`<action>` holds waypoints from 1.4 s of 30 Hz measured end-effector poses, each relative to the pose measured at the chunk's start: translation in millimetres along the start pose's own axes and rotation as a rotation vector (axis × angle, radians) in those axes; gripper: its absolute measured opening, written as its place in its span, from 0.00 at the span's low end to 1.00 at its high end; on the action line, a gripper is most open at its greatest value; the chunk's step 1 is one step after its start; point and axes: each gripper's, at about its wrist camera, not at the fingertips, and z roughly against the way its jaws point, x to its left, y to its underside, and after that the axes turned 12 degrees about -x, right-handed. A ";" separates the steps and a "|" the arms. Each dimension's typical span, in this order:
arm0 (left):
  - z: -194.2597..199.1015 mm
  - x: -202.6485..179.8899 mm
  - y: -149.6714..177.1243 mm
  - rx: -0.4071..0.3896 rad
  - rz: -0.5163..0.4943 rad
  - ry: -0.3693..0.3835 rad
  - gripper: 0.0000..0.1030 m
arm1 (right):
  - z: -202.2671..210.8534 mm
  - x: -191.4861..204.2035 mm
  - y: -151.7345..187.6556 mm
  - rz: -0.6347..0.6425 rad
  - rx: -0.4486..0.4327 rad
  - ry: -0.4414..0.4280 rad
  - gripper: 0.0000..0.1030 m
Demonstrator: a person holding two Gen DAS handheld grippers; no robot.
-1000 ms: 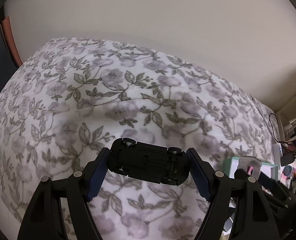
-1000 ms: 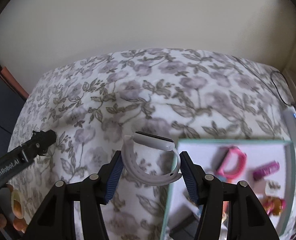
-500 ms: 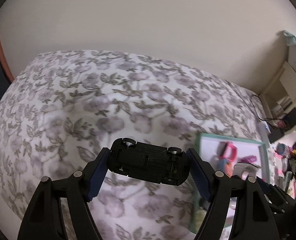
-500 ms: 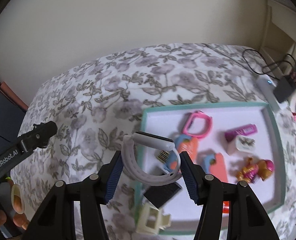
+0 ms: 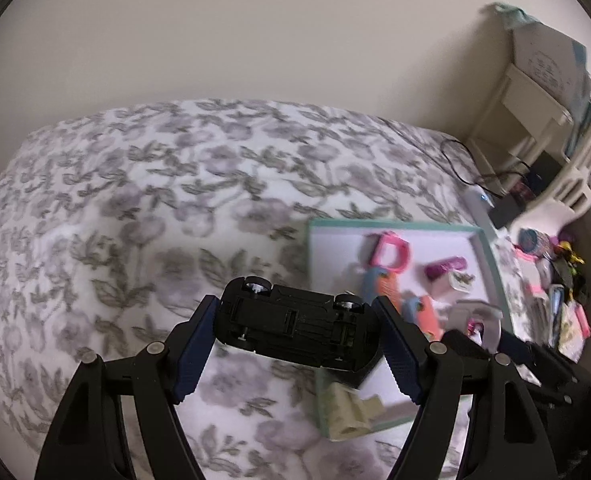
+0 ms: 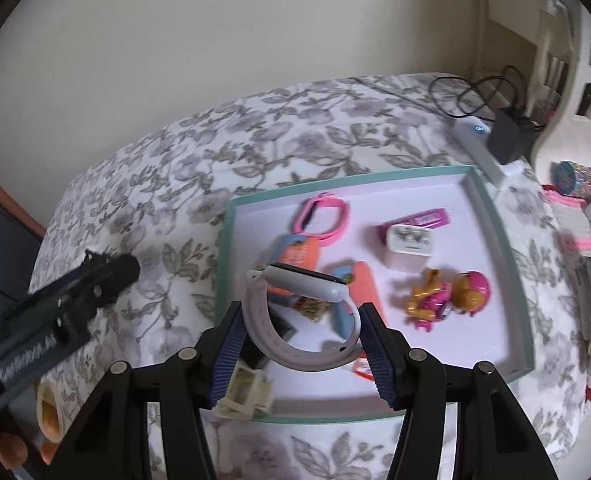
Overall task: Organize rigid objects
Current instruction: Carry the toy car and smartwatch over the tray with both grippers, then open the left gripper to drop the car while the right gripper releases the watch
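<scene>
My left gripper [image 5: 297, 344] is shut on a black toy car [image 5: 295, 326], held underside up above the floral bed, just left of the teal-rimmed tray [image 5: 491, 264]. My right gripper [image 6: 301, 350] is shut on a white smartwatch [image 6: 299, 320] and holds it over the near left part of the tray [image 6: 491, 216]. In the tray lie a pink watch [image 6: 325, 216], orange and blue tags [image 6: 299, 252], a magenta tube [image 6: 423, 220], a white charger block [image 6: 409, 246] and a small yellow and pink doll [image 6: 449, 294]. The left gripper's body [image 6: 67, 308] shows at the left of the right wrist view.
The floral bedspread [image 5: 155, 208] spreads left of the tray. A power strip with cables [image 6: 483, 140] lies behind the tray. A cream plastic piece [image 6: 245, 394] sits at the tray's near left corner. Cluttered small items [image 5: 555, 280] and a white shelf [image 5: 535, 92] stand at the right.
Both grippers have swung right toward the tray with their objects still held. The tray has come into full view, and the watch now hangs over it.
</scene>
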 end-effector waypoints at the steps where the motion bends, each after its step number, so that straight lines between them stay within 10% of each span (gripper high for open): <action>1: -2.6 -4.8 2.2 0.012 -0.006 0.012 0.76 | -0.6 -4.1 -0.5 -0.003 0.001 0.012 0.59; 42: -47.4 -93.9 55.3 0.165 -0.272 0.081 0.76 | -29.3 -70.0 2.6 -0.100 0.110 0.109 0.59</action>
